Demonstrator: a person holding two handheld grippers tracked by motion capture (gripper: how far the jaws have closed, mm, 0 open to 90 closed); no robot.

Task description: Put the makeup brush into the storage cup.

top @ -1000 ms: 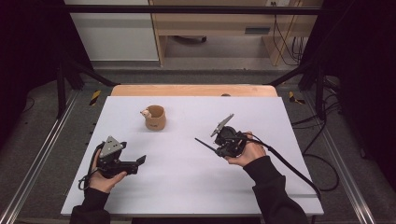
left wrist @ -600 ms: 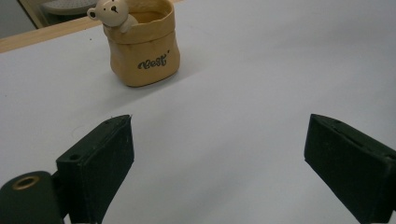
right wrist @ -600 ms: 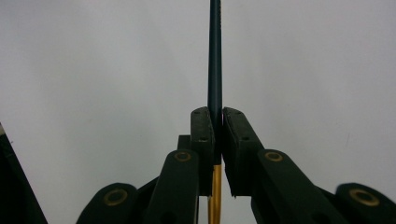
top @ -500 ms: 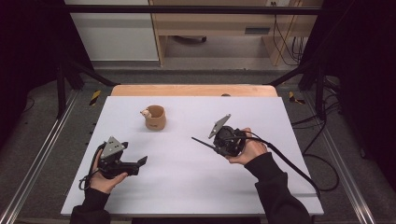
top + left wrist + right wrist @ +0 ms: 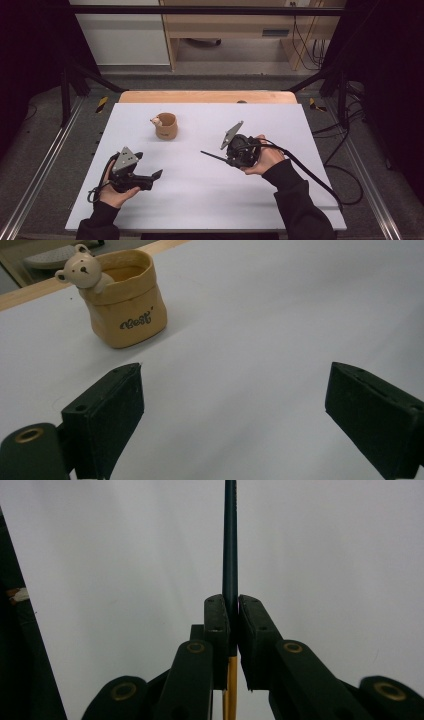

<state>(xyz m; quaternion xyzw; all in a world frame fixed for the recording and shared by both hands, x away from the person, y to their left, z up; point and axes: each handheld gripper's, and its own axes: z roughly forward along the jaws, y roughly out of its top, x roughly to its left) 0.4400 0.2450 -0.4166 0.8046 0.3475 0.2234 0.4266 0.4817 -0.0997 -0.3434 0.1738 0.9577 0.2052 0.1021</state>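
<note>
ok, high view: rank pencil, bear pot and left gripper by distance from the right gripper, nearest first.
1. pencil: clamped in the right gripper, sticking out toward table centre.
2. bear pot: standing upright, up and to the left, toward the table's far side.
3. left gripper: on the left side, near the front edge, jaws open and empty. It looks slightly farther than the pot.

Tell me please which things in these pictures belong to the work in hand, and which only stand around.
Part of the work:
- dark pen, clamped in the right gripper
- tan bear pot on the white table, probably where the pen goes
- left gripper, open and holding nothing

Only standing around:
- wooden shelf unit behind the table
- cables on the floor
</note>
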